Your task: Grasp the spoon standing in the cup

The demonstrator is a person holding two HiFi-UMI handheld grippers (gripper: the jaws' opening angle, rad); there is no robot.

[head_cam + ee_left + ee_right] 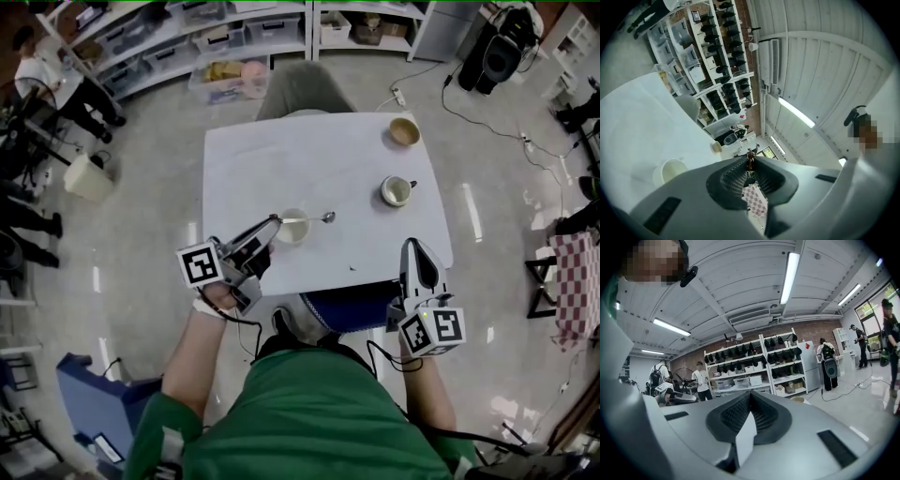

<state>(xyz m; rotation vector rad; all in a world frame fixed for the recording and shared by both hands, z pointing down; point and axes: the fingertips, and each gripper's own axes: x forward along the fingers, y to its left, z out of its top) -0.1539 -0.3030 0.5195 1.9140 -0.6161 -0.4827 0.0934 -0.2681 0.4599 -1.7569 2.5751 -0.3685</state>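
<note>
Spoon (319,218) sits clamped in left tongs (275,222), over cup (292,233).

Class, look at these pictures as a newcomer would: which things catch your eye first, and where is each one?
The left gripper holds a spoon level over the cup, near the front of the white table. Farther right on the table stand a mug and, behind it, a tan bowl. The right gripper hangs shut at the table's near right corner.
</note>
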